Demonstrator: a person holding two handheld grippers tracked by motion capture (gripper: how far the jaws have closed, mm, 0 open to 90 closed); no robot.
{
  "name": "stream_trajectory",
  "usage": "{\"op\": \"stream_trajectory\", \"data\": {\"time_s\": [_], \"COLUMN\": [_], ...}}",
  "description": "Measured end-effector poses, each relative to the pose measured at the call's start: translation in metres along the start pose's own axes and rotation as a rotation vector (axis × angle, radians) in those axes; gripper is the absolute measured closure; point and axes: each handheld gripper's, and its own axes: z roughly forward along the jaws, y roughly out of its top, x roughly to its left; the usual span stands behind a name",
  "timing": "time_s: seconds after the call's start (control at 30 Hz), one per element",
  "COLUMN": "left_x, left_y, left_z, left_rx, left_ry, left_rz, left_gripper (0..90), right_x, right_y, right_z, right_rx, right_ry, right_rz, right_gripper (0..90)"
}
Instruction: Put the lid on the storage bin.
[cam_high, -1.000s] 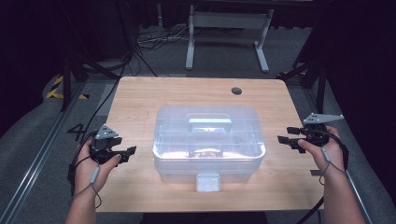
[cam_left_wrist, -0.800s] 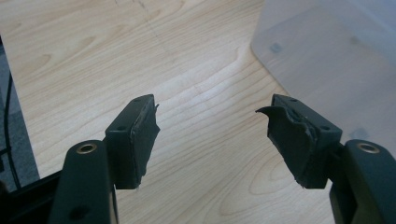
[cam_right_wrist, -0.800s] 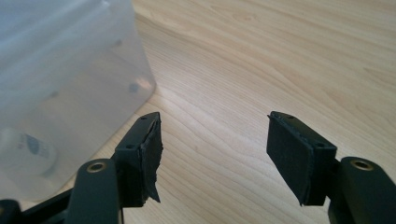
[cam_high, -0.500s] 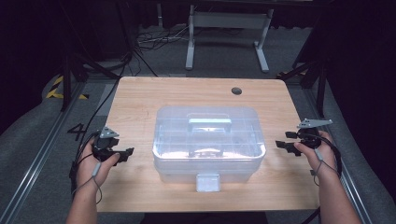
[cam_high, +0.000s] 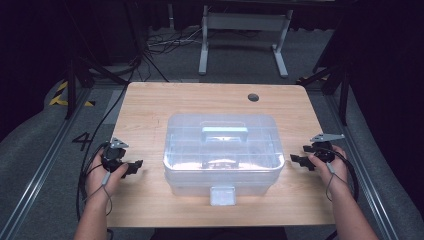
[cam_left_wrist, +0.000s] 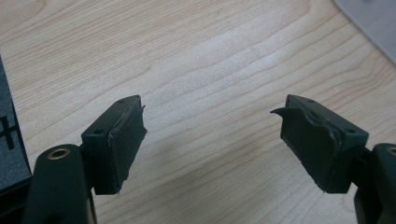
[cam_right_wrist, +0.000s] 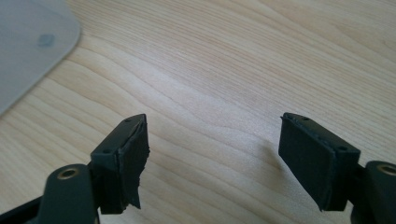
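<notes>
**Both grippers were flanking the box, and a lopsided grab looked like the big risk**

So the clear plastic box (cam_high: 223, 152) sat in the middle of the wooden table (cam_high: 150, 107), lid on, carry handle (cam_high: 224, 133) flat on top and the front latch (cam_high: 222, 195) facing the person. The left gripper (cam_high: 134, 167) was down low near the box's left side, the right gripper (cam_high: 296, 161) near its right side, neither touching it. Both had their jaws spread wide with nothing between them; in the left gripper view the pads (cam_left_wrist: 125, 140) had just bare wood between them, same for the pads (cam_right_wrist: 133, 158) in the right gripper view. The jaws had just finished opening up.

What I'd have worried about: that box was way wider than either jaw gap, so a side squeeze probably wouldn't hold. The walls looked smooth and rounded, so the pads could've slid off. If one side had pushed first, the box might've skated across the table or twisted. The pad edges also looked frayed, which wouldn't have helped grip. And whatever was inside could've shifted if it tipped.
</notes>
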Motion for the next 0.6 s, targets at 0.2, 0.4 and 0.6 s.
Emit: {"op": "stream_trajectory", "data": {"time_s": [0.2, 0.4, 0.6], "left_x": [-0.005, -0.008, -0.009], "left_y": [-0.003, -0.005, -0.004], "left_z": [0.004, 0.011, 0.011], "left_rx": [-0.030, -0.021, -0.033], "left_ry": [0.039, 0.039, 0.036], "left_rz": [0.003, 0.035, 0.035], "left_gripper": [23.3, 23.1, 22.9], "right_x": [0.001, 0.002, 0.002], "right_y": [-0.002, -0.006, -0.007], "right_z": [0.005, 0.010, 0.010], "right_rx": [-0.017, -0.062, -0.073], "right_ry": [-0.006, -0.027, -0.030], "right_rz": [-0.020, -0.042, -0.039], "right_gripper": [19.3, 14.8, 14.5]}}
